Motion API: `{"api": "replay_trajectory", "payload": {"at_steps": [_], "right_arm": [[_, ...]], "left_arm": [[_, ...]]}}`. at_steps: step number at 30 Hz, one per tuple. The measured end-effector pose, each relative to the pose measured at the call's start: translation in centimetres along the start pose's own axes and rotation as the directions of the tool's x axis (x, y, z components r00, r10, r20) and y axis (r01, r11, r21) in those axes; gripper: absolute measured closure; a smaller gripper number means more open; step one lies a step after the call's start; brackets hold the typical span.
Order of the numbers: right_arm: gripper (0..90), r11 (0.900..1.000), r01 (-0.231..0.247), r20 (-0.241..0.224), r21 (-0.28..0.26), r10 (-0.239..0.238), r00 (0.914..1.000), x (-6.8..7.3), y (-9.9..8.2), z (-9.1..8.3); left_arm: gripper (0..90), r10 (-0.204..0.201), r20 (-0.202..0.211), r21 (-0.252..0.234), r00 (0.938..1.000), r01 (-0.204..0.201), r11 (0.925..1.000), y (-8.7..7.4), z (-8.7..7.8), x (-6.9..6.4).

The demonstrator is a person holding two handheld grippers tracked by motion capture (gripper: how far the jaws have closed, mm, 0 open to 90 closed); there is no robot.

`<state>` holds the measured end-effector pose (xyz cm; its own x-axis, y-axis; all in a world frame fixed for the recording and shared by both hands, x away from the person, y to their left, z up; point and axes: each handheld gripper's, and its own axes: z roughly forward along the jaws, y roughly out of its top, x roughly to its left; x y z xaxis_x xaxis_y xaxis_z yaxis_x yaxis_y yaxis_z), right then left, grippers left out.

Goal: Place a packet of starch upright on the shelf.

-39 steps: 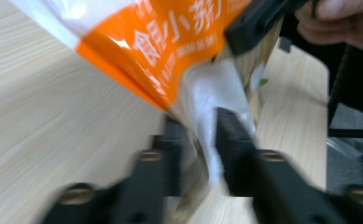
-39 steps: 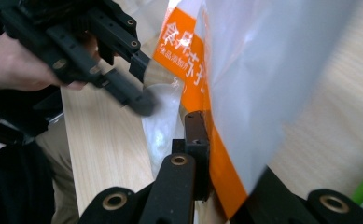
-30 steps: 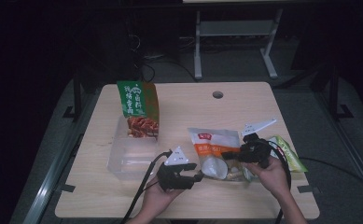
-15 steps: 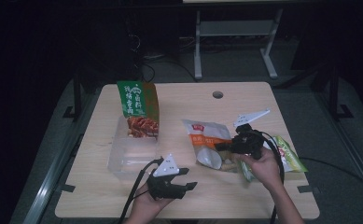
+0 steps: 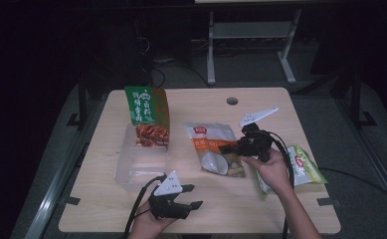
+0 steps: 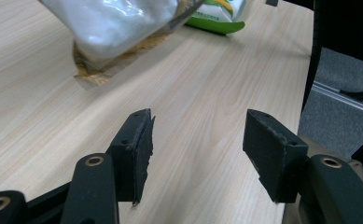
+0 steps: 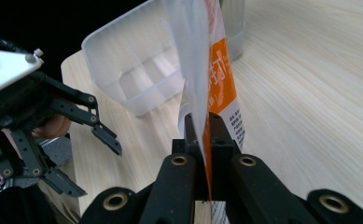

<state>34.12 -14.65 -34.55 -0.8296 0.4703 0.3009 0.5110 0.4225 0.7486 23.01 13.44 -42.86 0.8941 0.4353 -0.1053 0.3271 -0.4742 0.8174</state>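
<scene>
My right gripper (image 5: 232, 148) is clamped on the edge of the orange-and-white snack bag (image 5: 213, 147), right of centre in the high view. My left gripper (image 5: 191, 195), lower centre, has just been opening, nothing between its jaws.

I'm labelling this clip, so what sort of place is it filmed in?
Probably a lab or workshop set up for recording, not a kitchen: a bare wooden table with a cable hole, a metal stand behind it, cables on the dark floor.
</scene>
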Motion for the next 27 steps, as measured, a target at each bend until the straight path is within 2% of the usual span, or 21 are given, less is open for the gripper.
{"api": "replay_trajectory", "payload": {"at_steps": [4, 11, 20, 27], "right_arm": [[90.0, 0.9999, 0.013, 0.002, 0.005, -0.013, 0.9999, 0.5, 0.9, 0.2], [90.0, 0.9995, 0.027, -0.015, -0.019, -0.028, 0.9995, 1.1, 2.4, 0.4], [90.0, 0.9984, 0.055, -0.042, -0.009, -0.056, 0.9976, 2.0, 4.5, 1.4], [90.0, 0.9962, 0.086, -0.053, -0.013, -0.087, 0.9948, 2.8, 5.9, 2.1]], "left_arm": [[42.1, 0.000, 0.009, -0.009, 1.0000, 0.000, 1.0000, -0.1, -0.2, 0.0], [41.8, 0.002, 0.013, -0.012, 0.9999, -0.002, 0.9999, -0.3, -0.4, -0.1], [40.4, 0.016, 0.011, -0.020, 0.9998, -0.015, 0.9997, -0.3, -0.5, -0.1], [39.7, 0.005, 0.024, -0.016, 0.9997, -0.004, 0.9999, -0.5, -0.3, -0.4]]}}
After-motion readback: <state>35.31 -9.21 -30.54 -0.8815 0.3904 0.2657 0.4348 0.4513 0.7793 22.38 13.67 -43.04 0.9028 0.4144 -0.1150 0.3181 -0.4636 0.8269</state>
